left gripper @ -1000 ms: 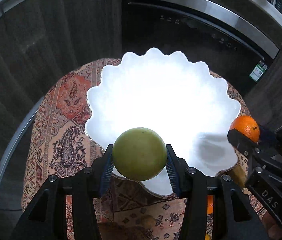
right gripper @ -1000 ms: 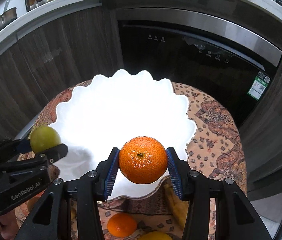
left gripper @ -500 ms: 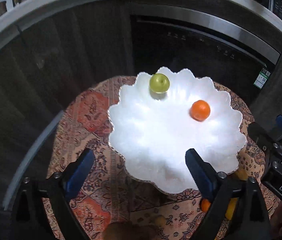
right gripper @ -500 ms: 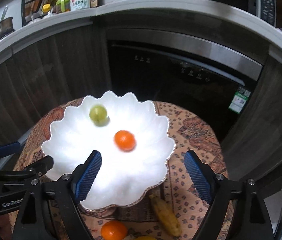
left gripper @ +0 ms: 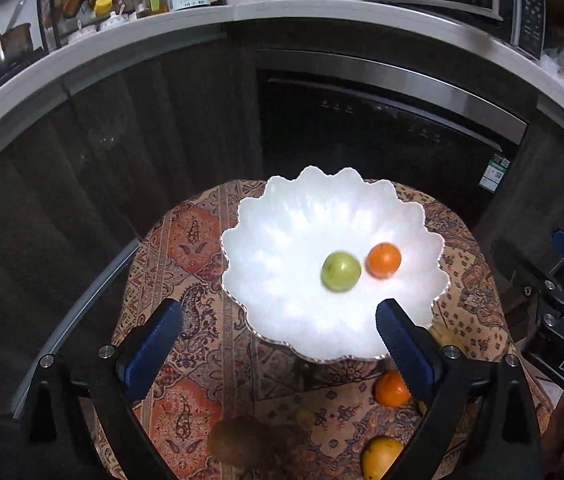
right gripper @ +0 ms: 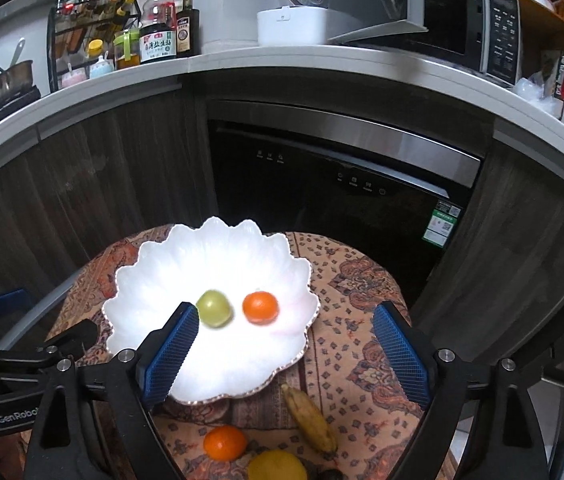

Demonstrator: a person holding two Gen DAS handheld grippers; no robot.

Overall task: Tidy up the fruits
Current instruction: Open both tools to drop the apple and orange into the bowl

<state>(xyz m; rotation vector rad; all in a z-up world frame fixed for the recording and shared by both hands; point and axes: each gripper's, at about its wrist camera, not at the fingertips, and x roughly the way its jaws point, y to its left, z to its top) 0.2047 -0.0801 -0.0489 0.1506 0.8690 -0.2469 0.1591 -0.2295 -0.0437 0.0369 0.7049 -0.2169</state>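
A white scalloped bowl [left gripper: 282, 240] [right gripper: 161, 280] stands on the patterned cloth. Inside it lie a green round fruit [left gripper: 341, 271] [right gripper: 213, 308] and an orange [left gripper: 383, 260] [right gripper: 260, 307], side by side and slightly blurred. My left gripper [left gripper: 277, 312] hovers above the bowl's near rim, jaws wide and still opening, nothing between its pads. My right gripper [right gripper: 285, 312] hangs likewise over the near rim, jaws opening and empty. Each view shows the other gripper at its side edge.
On the cloth in front of the bowl lie a second orange [left gripper: 392, 389] [right gripper: 224, 443], a yellow fruit [left gripper: 382, 456] [right gripper: 276, 466], a brown-spotted banana [right gripper: 310, 418] and a kiwi [left gripper: 241, 440]. Dark cabinets and a dishwasher [right gripper: 342, 200] stand behind the table.
Both grippers opened and let go: the green fruit and the orange dropped into the bowl and rolled together. Both grippers rose and drew back from the bowl.
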